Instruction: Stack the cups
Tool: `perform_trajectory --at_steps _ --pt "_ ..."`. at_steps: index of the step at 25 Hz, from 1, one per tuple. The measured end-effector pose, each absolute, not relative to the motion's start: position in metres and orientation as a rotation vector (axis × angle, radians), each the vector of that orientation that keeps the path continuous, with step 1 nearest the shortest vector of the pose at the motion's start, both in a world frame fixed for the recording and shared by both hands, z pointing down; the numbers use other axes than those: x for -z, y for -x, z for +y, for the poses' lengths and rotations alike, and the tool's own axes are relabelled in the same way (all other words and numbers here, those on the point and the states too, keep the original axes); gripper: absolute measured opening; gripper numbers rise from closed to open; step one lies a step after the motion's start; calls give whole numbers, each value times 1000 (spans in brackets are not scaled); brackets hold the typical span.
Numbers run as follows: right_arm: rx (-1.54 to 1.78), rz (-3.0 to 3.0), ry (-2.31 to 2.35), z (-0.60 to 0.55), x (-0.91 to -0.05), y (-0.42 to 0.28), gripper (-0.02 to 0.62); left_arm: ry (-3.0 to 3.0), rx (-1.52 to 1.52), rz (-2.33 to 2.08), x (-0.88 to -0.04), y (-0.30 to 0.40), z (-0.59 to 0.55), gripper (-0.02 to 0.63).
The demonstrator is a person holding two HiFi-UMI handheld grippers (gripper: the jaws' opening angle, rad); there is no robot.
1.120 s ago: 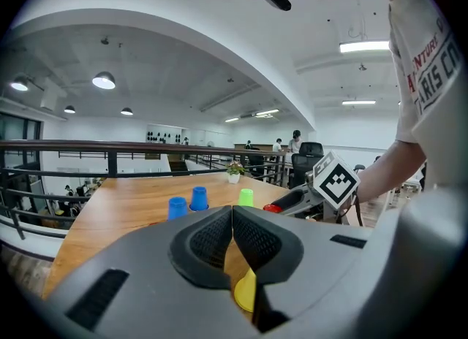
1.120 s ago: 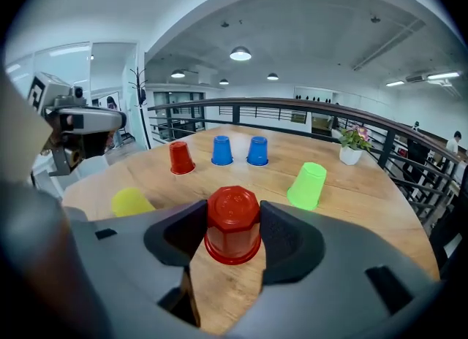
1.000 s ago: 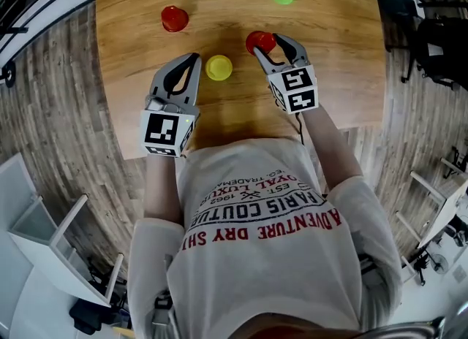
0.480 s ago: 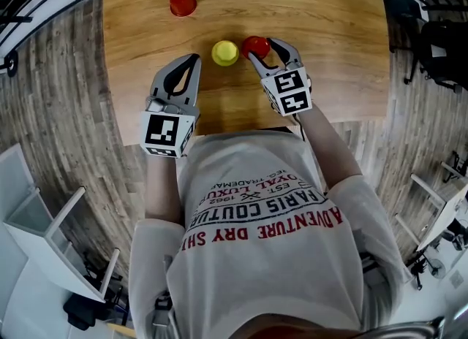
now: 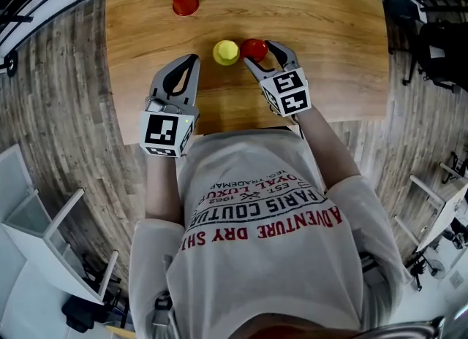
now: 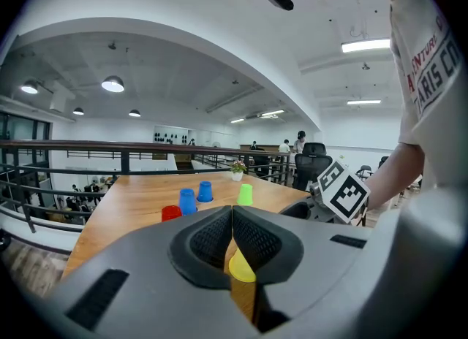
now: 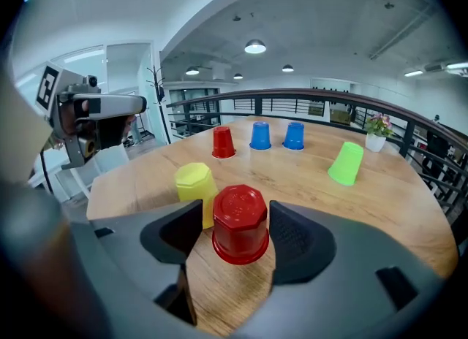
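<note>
Now the right gripper [image 5: 260, 52] has just been opening, jaws loose around the red cup [image 7: 240, 224].

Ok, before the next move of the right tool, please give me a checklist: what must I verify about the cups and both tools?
1. Red plastic cup stands upside down on the wooden table: ok.
2. Right tool: jaws have just been opening, red cup between them, pads off it: ok.
3. Yellow plastic cup upside down, close beside the red one: ok.
4. Red and yellow cups touching: cannot tell.
5. Left tool shut, holding nothing: ok.
6. Cups stacked: not ok.
</note>
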State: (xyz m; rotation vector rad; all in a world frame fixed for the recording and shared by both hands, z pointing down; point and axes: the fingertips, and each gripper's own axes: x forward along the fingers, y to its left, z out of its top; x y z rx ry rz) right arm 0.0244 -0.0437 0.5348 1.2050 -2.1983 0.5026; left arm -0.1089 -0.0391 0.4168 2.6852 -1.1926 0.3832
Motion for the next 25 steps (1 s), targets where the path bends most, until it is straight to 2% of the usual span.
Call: perform_trajectory --at_steps 9,17,25 --pt "-403 -2301 -1209 -68 -476 -27 288 -2665 -357 -1209 -408 106 -56 17" --pt "-349 -2426 -905 -121 -454 -8 288 -2591 -330 -1334 -401 105 -83 17" --pt "-385 -2491 -622 -171 -466 41 290 -2442 -301 -1501 -409 120 -111 17"
